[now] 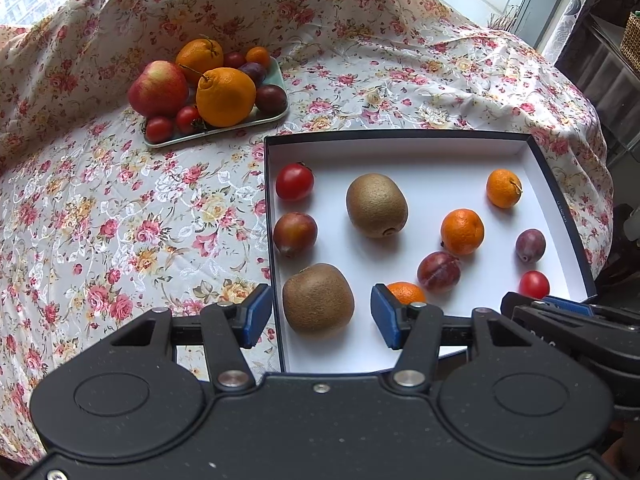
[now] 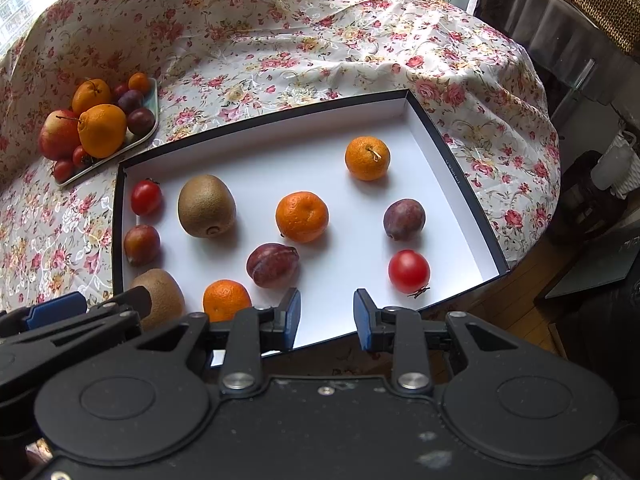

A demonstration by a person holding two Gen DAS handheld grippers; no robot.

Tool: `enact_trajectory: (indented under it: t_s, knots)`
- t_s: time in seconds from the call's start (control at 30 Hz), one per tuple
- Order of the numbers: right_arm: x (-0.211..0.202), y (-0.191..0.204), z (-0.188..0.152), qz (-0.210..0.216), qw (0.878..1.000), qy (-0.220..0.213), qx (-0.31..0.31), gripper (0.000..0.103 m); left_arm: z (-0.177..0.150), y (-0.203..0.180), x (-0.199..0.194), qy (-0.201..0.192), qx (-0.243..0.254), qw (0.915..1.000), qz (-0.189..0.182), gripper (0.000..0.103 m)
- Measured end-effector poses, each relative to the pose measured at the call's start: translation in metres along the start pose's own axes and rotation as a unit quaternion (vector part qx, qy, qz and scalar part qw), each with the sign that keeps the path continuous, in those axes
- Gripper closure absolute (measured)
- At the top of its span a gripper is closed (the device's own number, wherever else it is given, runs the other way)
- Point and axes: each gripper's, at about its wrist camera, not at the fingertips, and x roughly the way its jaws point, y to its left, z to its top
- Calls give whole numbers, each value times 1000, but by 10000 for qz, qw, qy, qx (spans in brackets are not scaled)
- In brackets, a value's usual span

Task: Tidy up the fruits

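Note:
A shallow white box with a dark rim (image 1: 400, 136) (image 2: 260, 114) lies on the table and holds several loose fruits: kiwis, mandarins, plums and tomatoes. My left gripper (image 1: 320, 316) (image 2: 96, 306) hovers open at the box's near left corner, its blue pads apart on either side of a brown kiwi (image 1: 318, 298) (image 2: 160, 292) and clear of it. My right gripper (image 2: 326, 320) (image 1: 552, 306) stands open over the box's near edge with nothing between its pads. A mandarin (image 2: 226, 300), a plum (image 2: 272, 264) and a red tomato (image 2: 409, 271) lie just beyond it.
A pale green tray (image 1: 224, 130) (image 2: 120, 152) at the back left is piled with an apple, oranges, plums and small tomatoes. A floral cloth (image 1: 120, 220) covers the table and rises behind. The table's edge drops off on the right to a wooden floor (image 2: 520, 300).

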Motion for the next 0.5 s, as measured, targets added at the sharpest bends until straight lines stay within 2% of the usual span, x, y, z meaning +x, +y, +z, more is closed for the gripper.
enact_trajectory:
  t_s: [0.5]
  knots:
    - [0, 0, -1, -10, 10000, -8, -22, 71, 0, 0, 0, 46, 1, 10000, -4, 43]
